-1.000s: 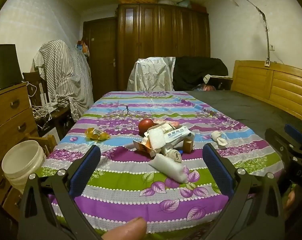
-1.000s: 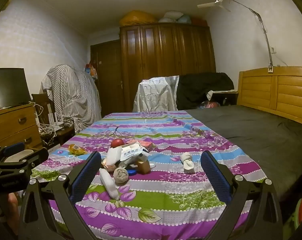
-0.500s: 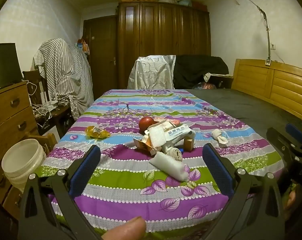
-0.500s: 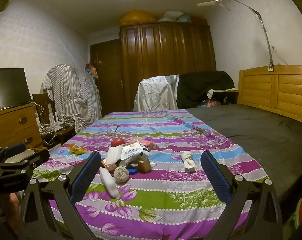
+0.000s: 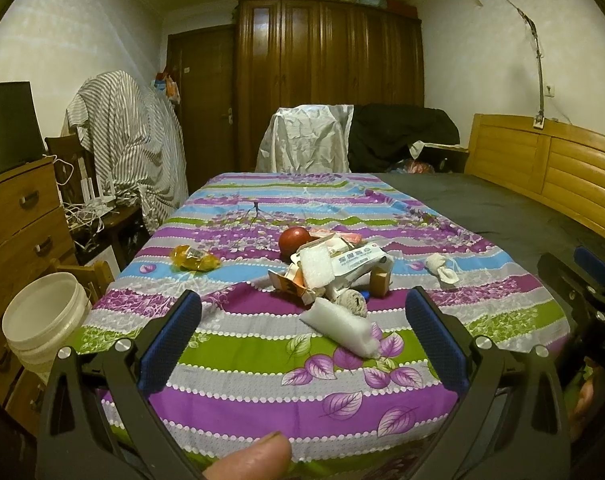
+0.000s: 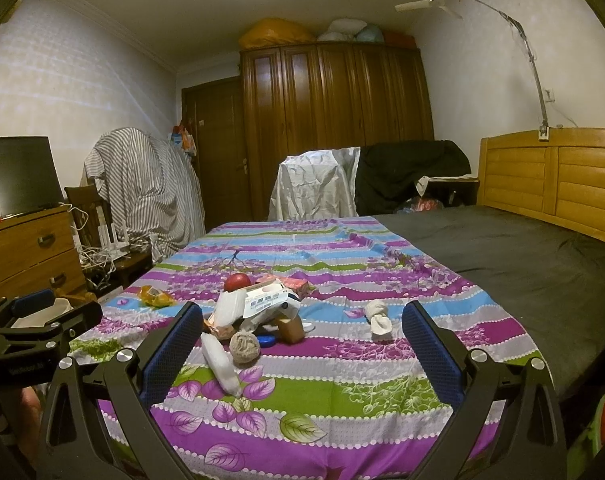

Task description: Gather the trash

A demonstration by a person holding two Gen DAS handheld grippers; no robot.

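Both the left gripper [image 5: 302, 332] and right gripper [image 6: 302, 336] hover with fingers wide apart and empty at the bed's [image 5: 502, 216] near edge, facing a trash pile [image 5: 334, 272] mid-bedspread, where a careless grab could roll the apple [image 5: 293, 239] away.

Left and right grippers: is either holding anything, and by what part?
Nothing held. The left gripper and right gripper both stand open and empty, short of the trash pile.

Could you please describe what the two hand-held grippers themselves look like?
Both the left hand-held gripper and the right hand-held gripper have black angular frames with silver bolts and blue textured pads inside each finger. Small white lettering marks the body; no cables show.
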